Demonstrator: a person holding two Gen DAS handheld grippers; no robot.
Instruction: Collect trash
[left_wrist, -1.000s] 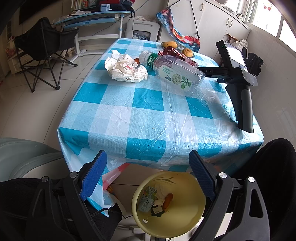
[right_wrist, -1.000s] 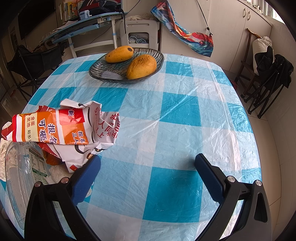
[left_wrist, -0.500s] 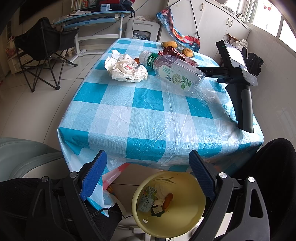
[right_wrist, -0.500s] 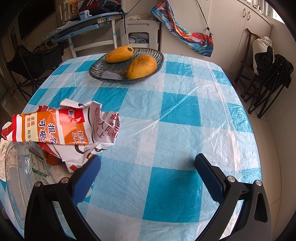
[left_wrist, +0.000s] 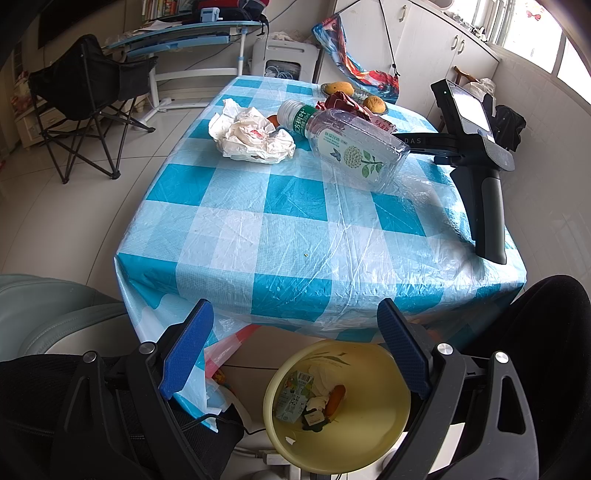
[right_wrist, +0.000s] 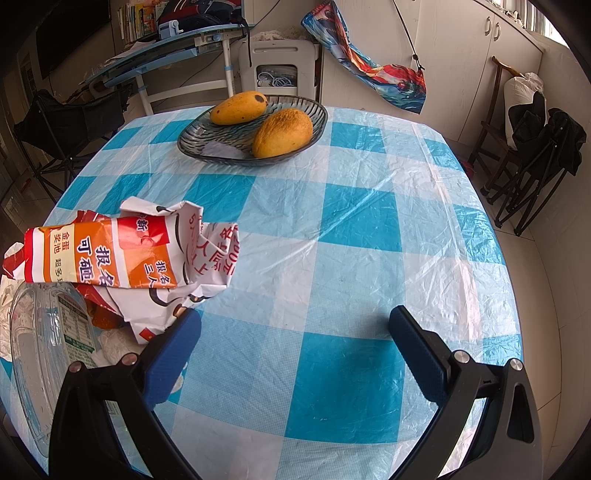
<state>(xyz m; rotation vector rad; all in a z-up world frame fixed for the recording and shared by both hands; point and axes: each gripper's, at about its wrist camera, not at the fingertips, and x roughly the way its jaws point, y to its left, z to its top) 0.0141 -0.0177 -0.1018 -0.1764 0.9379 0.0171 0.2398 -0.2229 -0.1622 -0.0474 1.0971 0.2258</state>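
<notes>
Nothing changed since earlier frames. Left gripper (left_wrist: 291, 350) and right gripper (right_wrist: 295, 343) held spread, empty. Carton, scraps seen in yellow bin (left_wrist: 373, 439) below table edge (left_wrist: 280, 321).

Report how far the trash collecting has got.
Done: the yellow bin below the table edge already holds a small carton and other scraps. In hand: nothing; the left gripper is open above the bin and the right gripper is open over the tablecloth. Left: the plastic bottle, the crumpled white paper and the red and orange wrapper lie on the table.
</notes>
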